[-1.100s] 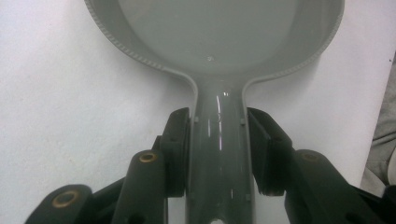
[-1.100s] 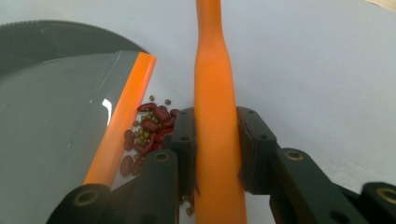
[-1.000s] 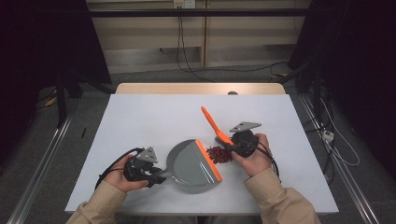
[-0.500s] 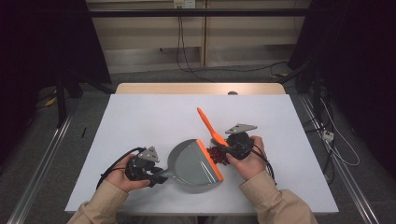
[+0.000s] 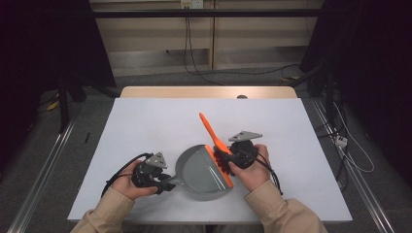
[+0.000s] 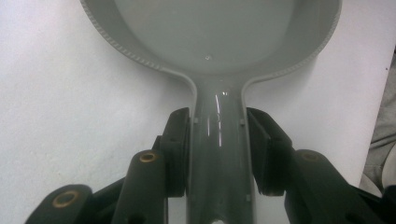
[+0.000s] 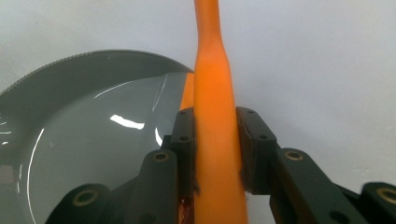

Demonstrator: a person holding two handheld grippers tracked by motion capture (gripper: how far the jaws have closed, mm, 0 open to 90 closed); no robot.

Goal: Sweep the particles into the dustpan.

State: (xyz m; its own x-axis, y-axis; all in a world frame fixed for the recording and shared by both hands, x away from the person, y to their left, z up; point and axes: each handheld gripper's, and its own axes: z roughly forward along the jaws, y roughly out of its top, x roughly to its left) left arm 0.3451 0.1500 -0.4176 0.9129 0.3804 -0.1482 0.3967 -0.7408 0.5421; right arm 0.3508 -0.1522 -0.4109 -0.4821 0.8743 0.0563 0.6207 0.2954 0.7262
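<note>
A grey dustpan (image 5: 198, 171) with an orange lip lies on the white table (image 5: 145, 126) near its front edge. My left gripper (image 5: 166, 183) is shut on the pan's handle (image 6: 218, 135), and in the left gripper view the pads (image 6: 180, 140) press both sides of it. My right gripper (image 5: 228, 154) is shut on an orange brush (image 5: 210, 128), whose handle (image 7: 212, 70) slants up and away to the back left. The brush head is hidden under the gripper, right at the pan's lip. A small dark red heap of bits (image 5: 222, 162) lies against that lip.
The table's front edge runs just below both forearms. A wooden strip (image 5: 209, 92) borders the far edge. Black cables (image 5: 121, 170) trail from both grippers. Dark floor and metal rails flank the table.
My right gripper has slid left with the brush, bringing the red bits up to the pan's orange lip. The left gripper and the pan have stayed put.
</note>
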